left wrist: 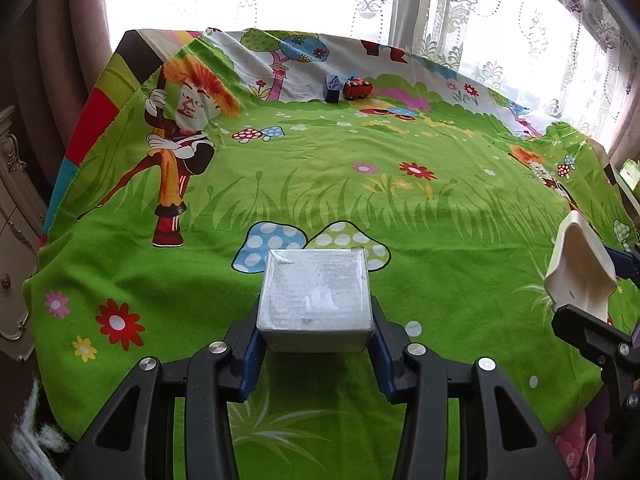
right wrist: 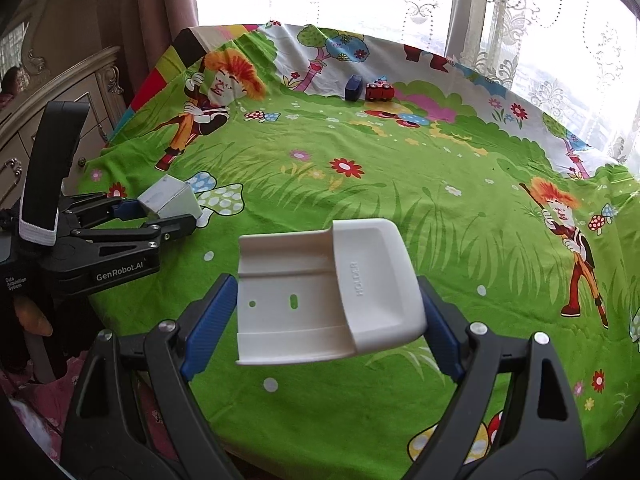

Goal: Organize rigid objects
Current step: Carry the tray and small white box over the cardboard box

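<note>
Left claw, angled downward, clamps a grey box; right claw grips a white holder, its underside hidden.

left gripper: jaws clamped, tilted down | right gripper: jaws clamped wide, tilted down

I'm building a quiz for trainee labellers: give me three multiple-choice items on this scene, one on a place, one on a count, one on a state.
1. Where is the red toy car?
A. at the cloth's far edge, beside the dark blue block
B. inside the white holder
C. on the dresser

2. How many loose objects lie on the cloth?
A. none
B. two
C. five

3. What is the left gripper doing?
A. open, empty
B. shut on the grey box
C. holding the car

Key: 1 A, both views show them side by side; 2 B, only car and block; 3 B, fingers press both sides.
</note>
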`<state>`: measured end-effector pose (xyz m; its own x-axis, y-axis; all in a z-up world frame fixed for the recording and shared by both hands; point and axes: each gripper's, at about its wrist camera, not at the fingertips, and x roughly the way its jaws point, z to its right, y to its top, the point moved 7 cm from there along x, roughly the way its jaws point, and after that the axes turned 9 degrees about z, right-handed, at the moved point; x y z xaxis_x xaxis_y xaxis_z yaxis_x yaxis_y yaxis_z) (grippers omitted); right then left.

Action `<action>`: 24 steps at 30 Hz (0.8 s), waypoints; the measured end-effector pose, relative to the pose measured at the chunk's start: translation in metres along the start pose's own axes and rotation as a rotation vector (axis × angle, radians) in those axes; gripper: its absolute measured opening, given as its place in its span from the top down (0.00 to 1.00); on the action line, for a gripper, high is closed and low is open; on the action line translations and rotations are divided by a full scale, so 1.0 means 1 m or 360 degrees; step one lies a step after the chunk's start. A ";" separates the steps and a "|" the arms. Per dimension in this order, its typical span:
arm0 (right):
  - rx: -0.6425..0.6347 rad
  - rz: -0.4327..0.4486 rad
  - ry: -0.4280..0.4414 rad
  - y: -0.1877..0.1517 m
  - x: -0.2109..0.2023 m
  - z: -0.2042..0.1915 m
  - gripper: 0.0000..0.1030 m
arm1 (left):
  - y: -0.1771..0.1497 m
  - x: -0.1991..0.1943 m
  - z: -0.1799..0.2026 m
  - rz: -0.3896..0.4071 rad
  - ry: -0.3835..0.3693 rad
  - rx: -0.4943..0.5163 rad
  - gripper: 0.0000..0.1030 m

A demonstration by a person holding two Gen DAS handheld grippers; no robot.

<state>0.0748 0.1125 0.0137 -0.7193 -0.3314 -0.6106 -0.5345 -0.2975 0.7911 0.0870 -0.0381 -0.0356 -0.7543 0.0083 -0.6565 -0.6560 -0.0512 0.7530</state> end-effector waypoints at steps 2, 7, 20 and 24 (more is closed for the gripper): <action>-0.0013 0.0013 0.0003 -0.002 -0.008 -0.005 0.14 | -0.004 -0.008 0.002 0.0009 -0.0008 0.0015 0.55; -0.0013 0.0059 -0.0020 -0.008 -0.033 -0.010 0.14 | -0.006 -0.033 0.012 0.0059 -0.0040 0.0075 0.55; 0.0063 0.0192 -0.0176 -0.033 -0.121 0.021 0.14 | -0.010 -0.083 0.081 0.0137 -0.0191 0.0312 0.55; 0.0129 0.0208 -0.0232 -0.049 -0.140 0.040 0.14 | -0.014 -0.092 0.107 0.0141 -0.0238 0.0411 0.55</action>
<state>0.1841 0.2091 0.0622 -0.8382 -0.2274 -0.4957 -0.4625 -0.1855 0.8670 0.1632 0.0685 0.0187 -0.7919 0.1627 -0.5886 -0.5585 0.1969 0.8058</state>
